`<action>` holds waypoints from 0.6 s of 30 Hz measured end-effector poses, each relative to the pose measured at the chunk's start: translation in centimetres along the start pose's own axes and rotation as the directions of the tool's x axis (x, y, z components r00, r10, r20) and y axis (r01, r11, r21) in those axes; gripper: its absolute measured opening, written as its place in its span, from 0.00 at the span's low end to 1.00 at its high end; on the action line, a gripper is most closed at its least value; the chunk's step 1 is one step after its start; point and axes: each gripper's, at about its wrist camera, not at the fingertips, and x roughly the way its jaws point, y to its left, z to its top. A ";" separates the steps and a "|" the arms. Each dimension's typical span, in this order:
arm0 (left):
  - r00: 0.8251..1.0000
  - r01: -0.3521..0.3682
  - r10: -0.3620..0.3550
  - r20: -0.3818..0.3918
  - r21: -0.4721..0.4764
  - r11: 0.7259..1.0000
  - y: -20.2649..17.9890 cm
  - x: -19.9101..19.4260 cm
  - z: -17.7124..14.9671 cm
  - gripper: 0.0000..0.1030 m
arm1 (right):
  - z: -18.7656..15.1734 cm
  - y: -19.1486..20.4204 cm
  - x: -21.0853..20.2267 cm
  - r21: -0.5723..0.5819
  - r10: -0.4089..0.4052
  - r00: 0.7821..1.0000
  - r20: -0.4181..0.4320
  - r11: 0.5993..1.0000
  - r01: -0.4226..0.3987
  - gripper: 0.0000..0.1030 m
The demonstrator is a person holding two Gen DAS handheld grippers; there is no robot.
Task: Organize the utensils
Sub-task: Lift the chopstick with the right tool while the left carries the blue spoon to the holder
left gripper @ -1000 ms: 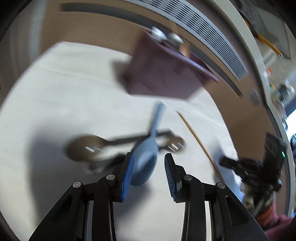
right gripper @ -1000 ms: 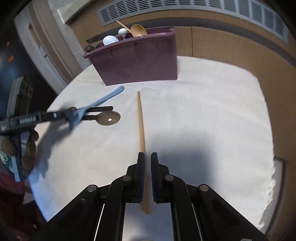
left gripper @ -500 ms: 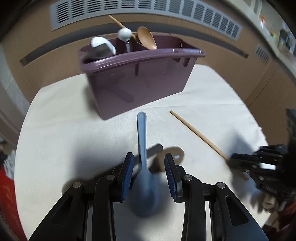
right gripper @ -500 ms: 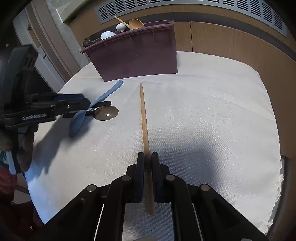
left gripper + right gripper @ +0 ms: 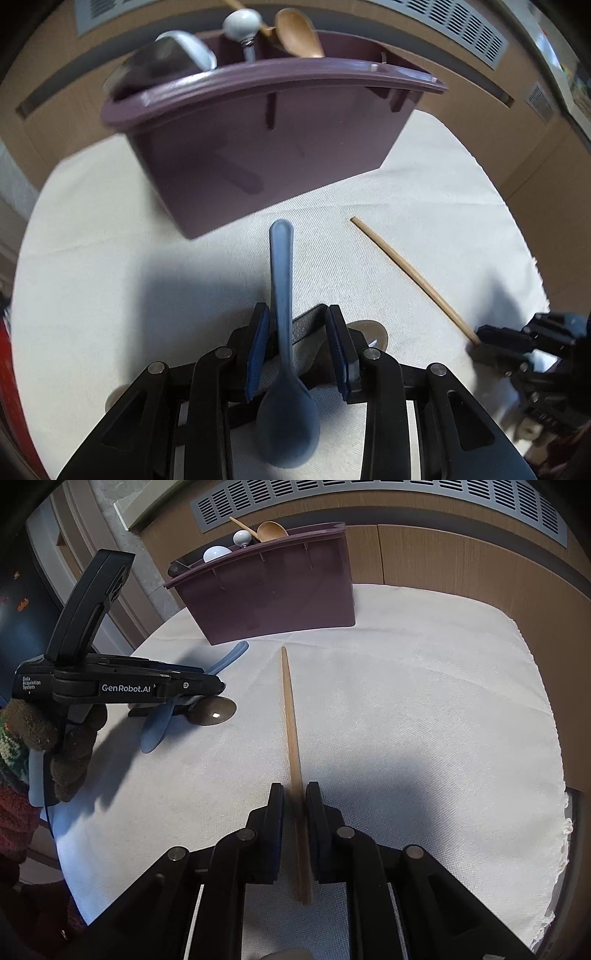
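Your left gripper (image 5: 298, 349) is hovering near the left edge of the cloth-covered table (image 5: 424, 709), its blue pads standing wide apart around the blue spoon (image 5: 283, 373). The spoon is running lengthwise between them, bowl toward the camera and handle tip pointing at the caddy; the left pad is lying just beside the handle, but you cannot tell from these views whether it is touching. Under that spoon a brown metal spoon (image 5: 212, 715) is lying on the cloth, partly covered by the gripper. Toward the far edge, the purple caddy (image 5: 273, 598) is standing upright, with a wooden spoon (image 5: 271, 530) and white-topped utensils (image 5: 242, 537) poking out of its left end. Right of the spoons, a wooden chopstick (image 5: 290, 716) is stretching from just before the caddy toward the near edge. Your right gripper (image 5: 294, 827) is sitting at a narrow opening, its pads flanking the chopstick's near end; whether they are pinching it is unclear.
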 end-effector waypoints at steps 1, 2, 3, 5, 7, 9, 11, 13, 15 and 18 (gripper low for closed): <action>1.000 0.004 -0.004 -0.004 -0.006 1.000 0.1 0.0 0.0 0.31 | 0.0 0.0 0.0 0.004 0.003 1.000 0.000 1.000 -0.003 0.15; 1.000 0.007 -0.007 -0.003 -0.011 1.000 0.3 -0.1 0.0 0.27 | 0.0 0.0 0.0 0.013 0.010 1.000 0.001 1.000 -0.010 0.17; 1.000 0.006 -0.006 0.006 -0.013 1.000 0.4 -0.3 -0.1 0.19 | 0.0 0.0 0.0 0.022 0.020 1.000 0.002 1.000 -0.020 0.21; 0.999 0.016 -0.015 0.033 -0.035 0.999 0.9 -0.8 -0.5 0.08 | 0.0 -0.1 0.0 0.044 0.050 0.999 0.006 0.998 -0.050 0.28; 0.997 0.045 -0.041 0.069 -0.068 0.997 1.7 -1.6 -1.1 0.09 | 0.0 -0.2 0.0 0.062 0.081 0.997 0.008 0.995 -0.081 0.37; 0.989 0.080 -0.065 0.131 -0.109 0.991 2.6 -3.0 -1.9 0.09 | 0.0 -0.2 0.0 0.083 0.103 0.995 0.010 0.991 -0.104 0.44; 0.979 0.102 -0.075 0.188 -0.136 0.985 3.2 -4.7 -2.8 0.09 | 0.1 -0.1 0.1 0.101 0.117 0.993 0.009 0.988 -0.117 0.48; 0.965 0.126 -0.082 0.251 -0.164 0.979 3.8 -6.7 -4.0 0.08 | 0.5 0.4 0.3 0.084 0.105 0.994 -0.013 0.991 -0.103 0.51; 0.949 0.139 -0.080 0.304 -0.178 0.974 4.0 -8.3 -4.7 0.08 | 1.4 1.5 0.6 -0.011 0.071 0.995 -0.064 0.997 -0.071 0.43; 0.918 0.154 -0.074 0.389 -0.178 0.972 3.6 -10.8 -5.7 0.08 | 3.0 2.5 0.8 -0.100 0.000 1.000 -0.029 0.995 -0.003 0.24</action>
